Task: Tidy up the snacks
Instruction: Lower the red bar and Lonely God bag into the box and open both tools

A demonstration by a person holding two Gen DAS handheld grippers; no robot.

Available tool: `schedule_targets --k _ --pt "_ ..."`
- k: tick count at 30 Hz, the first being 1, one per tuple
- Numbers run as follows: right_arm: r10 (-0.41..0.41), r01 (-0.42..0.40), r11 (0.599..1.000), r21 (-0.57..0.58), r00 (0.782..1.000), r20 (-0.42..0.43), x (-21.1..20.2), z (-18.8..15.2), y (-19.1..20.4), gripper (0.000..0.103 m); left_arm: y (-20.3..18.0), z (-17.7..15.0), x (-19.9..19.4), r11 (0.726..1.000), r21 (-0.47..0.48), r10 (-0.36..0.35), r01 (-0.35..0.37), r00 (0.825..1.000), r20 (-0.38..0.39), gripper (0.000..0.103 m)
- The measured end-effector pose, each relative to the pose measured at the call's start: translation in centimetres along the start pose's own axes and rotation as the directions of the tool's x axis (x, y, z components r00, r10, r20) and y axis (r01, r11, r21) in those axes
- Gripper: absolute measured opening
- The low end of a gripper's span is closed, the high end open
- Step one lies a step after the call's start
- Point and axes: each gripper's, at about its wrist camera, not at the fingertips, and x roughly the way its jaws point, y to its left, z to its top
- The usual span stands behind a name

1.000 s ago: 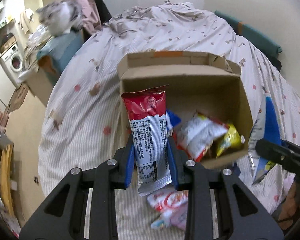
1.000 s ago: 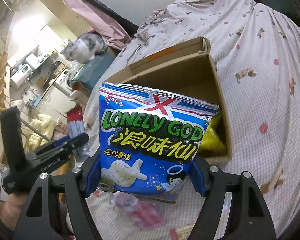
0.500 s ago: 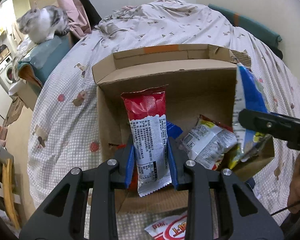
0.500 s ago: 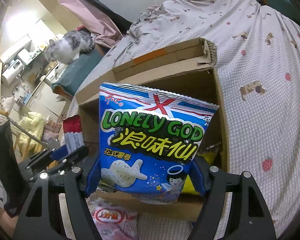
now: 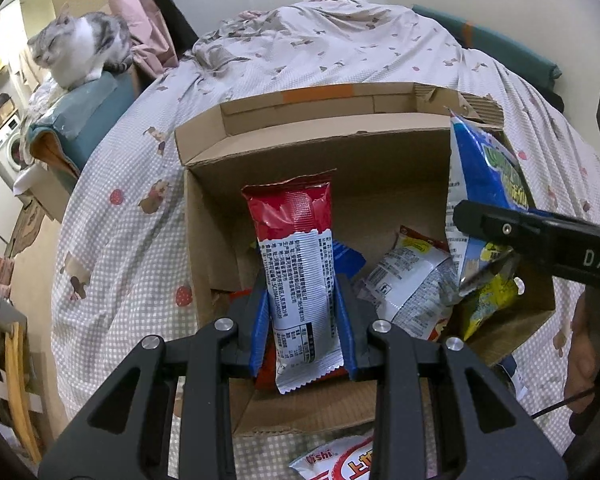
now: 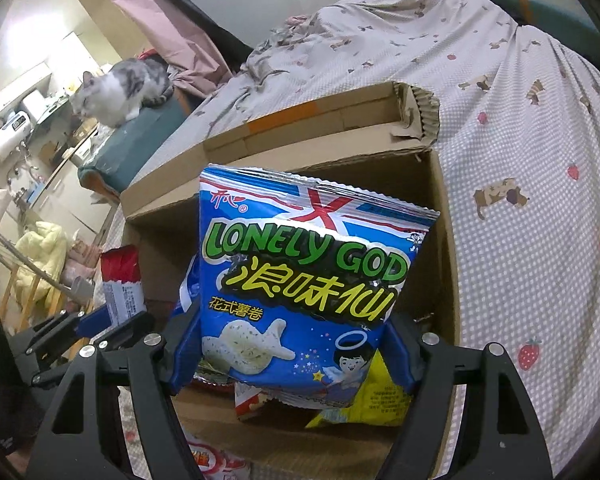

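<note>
An open cardboard box [image 5: 320,148] lies on the bed and also shows in the right wrist view [image 6: 300,136]. My left gripper [image 5: 303,332] is shut on a red and silver snack bar [image 5: 296,264], held upright over the box's left half. My right gripper [image 6: 292,356] is shut on a blue Lonely God chip bag [image 6: 312,280], held over the box's right half; that bag shows in the left wrist view [image 5: 484,176]. Inside the box lie a silver and red packet [image 5: 408,284], a yellow packet [image 5: 488,304] and a blue packet [image 5: 346,260].
A grey and white cat [image 5: 80,48] sits on a teal cushion at the far left. A red and white snack packet [image 5: 340,460] lies on the checked bedsheet [image 5: 120,240] before the box. A wooden chair [image 5: 8,360] stands at the left.
Both grippers have moved forward over the box with their snacks. The blue bag now hangs inside the box's right side, the red bar over its left.
</note>
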Motion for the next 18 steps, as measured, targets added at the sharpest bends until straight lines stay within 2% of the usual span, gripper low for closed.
schedule_targets --k 3,6,9,10,11,12,13,18 --pt "-0.001 0.001 1.000 0.007 1.000 0.005 0.1 -0.1 -0.1 0.078 0.1 0.0 -0.1 1.000 -0.004 0.004 -0.004 1.000 0.003 0.027" --pt "0.013 -0.013 1.000 0.016 1.000 0.028 -0.3 0.0 0.0 0.093 0.1 -0.1 -0.1 1.000 0.000 0.006 -0.006 1.000 0.003 0.027" --pt "0.023 -0.024 1.000 0.017 0.999 0.040 -0.7 0.2 0.0 0.098 0.3 -0.1 0.0 1.000 -0.008 0.004 -0.004 1.000 -0.008 0.028" --pt "0.028 -0.029 0.999 0.020 0.999 0.039 -0.7 0.2 -0.1 0.099 0.3 -0.1 0.0 1.000 -0.012 0.000 0.000 1.000 -0.013 0.035" --pt "0.030 -0.030 0.999 0.022 0.999 0.039 -0.8 0.2 -0.1 0.099 0.4 -0.2 0.0 1.000 -0.015 -0.003 0.003 1.000 -0.016 0.048" --pt "0.031 -0.032 0.999 0.020 0.999 0.038 -0.8 0.2 -0.1 0.099 0.5 -0.3 0.0 1.000 -0.019 -0.004 0.004 1.000 -0.015 0.057" --pt "0.033 -0.034 0.999 0.013 0.999 0.038 -0.8 0.2 -0.1 0.099 0.6 -0.3 -0.2 1.000 -0.024 -0.005 0.005 1.000 -0.008 0.070" --pt "0.040 -0.040 0.999 -0.008 0.998 0.043 -1.2 0.3 0.2 0.099 0.5 -0.4 -0.6 1.000 -0.023 -0.016 0.016 1.000 0.015 0.072"
